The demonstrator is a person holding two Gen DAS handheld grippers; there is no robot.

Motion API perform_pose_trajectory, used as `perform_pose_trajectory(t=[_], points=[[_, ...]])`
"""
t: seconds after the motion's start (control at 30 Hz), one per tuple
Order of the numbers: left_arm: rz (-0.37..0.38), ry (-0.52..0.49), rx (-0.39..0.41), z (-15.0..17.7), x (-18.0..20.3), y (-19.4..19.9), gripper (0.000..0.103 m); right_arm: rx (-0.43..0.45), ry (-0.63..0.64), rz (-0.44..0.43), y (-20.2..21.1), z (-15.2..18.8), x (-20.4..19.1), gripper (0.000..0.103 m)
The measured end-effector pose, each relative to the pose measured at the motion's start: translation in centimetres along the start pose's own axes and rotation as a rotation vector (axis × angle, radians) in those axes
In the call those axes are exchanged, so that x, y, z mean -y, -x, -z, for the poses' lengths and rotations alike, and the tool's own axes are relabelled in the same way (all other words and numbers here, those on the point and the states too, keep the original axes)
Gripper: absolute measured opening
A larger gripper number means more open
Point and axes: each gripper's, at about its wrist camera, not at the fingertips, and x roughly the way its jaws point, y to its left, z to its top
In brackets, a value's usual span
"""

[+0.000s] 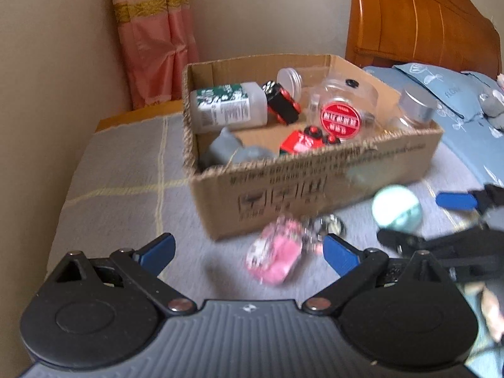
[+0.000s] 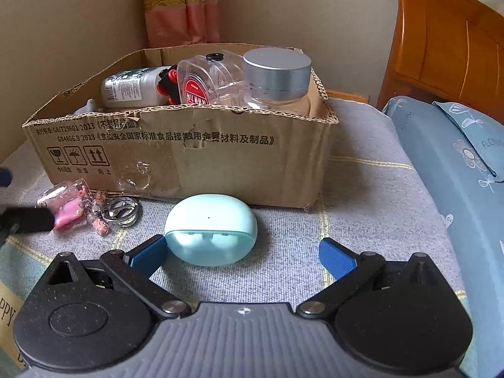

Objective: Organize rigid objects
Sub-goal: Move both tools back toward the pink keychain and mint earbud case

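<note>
A mint-green earbud case (image 2: 210, 233) lies on the grey checked bedspread (image 2: 362, 208) at centre frame of the right wrist view, just in front of the cardboard box (image 2: 195, 160). The right gripper (image 2: 242, 252) has its jaws spread wide, the left finger's pad (image 2: 148, 253) just beside the case. At the left edge lies a pink keychain (image 2: 75, 208). The left gripper (image 1: 249, 250), jaws also wide, hangs over that keychain (image 1: 277, 260).

On your box (image 2: 189, 157) front you can read "GB4806.9 2023" and "GB/T29601 2013" with Chinese print, above fragile, umbrella and this-way-up signs. The pillow (image 2: 472, 145) reads "FLO", cut off.
</note>
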Motion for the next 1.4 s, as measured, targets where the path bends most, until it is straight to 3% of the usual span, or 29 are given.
perform_pose_trajectory(t=[0.2,0.73,0.93,1.1,1.4], points=[[-0.033,0.02,-0.026,0.0,0.2,-2.2,0.1,0.0,0.001,0.0,0.1,0.0,0.0,0.103],[-0.102,0.067,-0.07,3.1,-4.1,-0.3,0.1,0.013,-0.008,0.012,0.3,0.3,-0.1,0.103],[0.001,0.029,-0.015,2.7,-2.7,0.4,0.1,0.013,-0.007,0.012,0.4,0.3,-0.1,0.103],[0.042,-0.01,0.003,2.3,-1.8,-0.4,0.099,0.015,0.0,0.005,0.5,0.4,0.0,0.103],[0.027,0.006,-0.013,2.6,-2.0,-2.0,0.102,0.021,0.008,-0.001,0.5,0.5,0.0,0.103]])
